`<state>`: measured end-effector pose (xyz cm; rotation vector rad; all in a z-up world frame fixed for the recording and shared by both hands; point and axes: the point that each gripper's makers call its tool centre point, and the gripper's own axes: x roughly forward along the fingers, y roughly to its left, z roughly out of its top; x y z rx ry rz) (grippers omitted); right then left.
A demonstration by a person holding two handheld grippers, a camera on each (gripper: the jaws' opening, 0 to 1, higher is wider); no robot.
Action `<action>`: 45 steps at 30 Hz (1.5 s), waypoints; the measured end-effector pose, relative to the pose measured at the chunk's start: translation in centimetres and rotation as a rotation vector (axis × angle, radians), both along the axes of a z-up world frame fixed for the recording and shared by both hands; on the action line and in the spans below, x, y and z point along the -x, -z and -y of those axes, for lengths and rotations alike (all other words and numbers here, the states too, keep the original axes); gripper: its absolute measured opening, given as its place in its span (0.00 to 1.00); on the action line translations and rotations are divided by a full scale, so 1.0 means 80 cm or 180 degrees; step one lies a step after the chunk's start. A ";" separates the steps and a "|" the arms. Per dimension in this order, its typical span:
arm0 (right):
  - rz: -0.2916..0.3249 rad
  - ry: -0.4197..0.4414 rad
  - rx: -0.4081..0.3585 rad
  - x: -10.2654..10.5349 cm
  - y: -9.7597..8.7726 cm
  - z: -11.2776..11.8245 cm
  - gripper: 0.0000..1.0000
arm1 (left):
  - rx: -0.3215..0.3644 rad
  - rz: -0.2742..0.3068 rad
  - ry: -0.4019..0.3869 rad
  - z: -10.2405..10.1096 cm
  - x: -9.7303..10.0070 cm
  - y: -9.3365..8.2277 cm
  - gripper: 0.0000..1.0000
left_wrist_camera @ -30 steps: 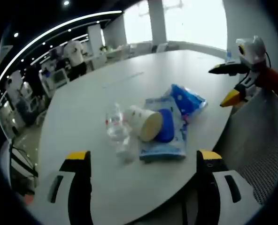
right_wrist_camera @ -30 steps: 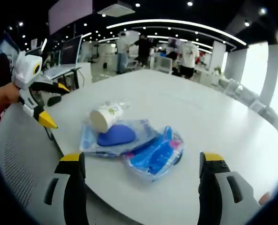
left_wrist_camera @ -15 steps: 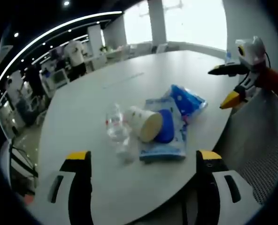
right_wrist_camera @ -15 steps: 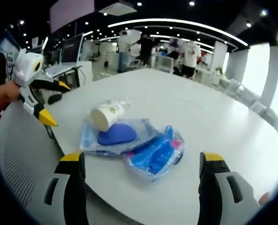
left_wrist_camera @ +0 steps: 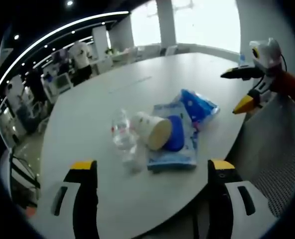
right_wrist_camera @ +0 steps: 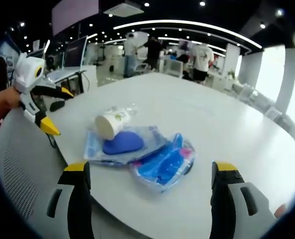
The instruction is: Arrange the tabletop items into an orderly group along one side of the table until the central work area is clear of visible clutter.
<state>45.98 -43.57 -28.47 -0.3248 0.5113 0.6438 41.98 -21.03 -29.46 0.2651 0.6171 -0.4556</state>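
On the round white table lie a clear plastic bottle, a paper cup on its side, a clear bag holding a dark blue pad, and a blue packet, all bunched near the table's edge. My left gripper is open, held back from the pile with nothing between its jaws. My right gripper hovers open beyond the table's edge. In the right gripper view the cup, the blue pad and the blue packet lie ahead of my open right gripper. My left gripper hangs at the left.
A white mesh chair back stands by the table's edge, and it also fills the lower left of the right gripper view. People and desks stand far behind the table. The table's far half is bare.
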 end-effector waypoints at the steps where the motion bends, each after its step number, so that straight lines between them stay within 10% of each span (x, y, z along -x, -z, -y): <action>1: -0.0002 -0.0002 0.0005 0.000 0.000 0.000 1.00 | 0.0002 0.0000 -0.0003 0.000 0.000 0.000 0.88; 45: 0.0010 -0.0227 0.0104 -0.015 0.001 -0.017 1.00 | -0.0007 -0.0027 0.0056 0.005 -0.014 0.001 0.87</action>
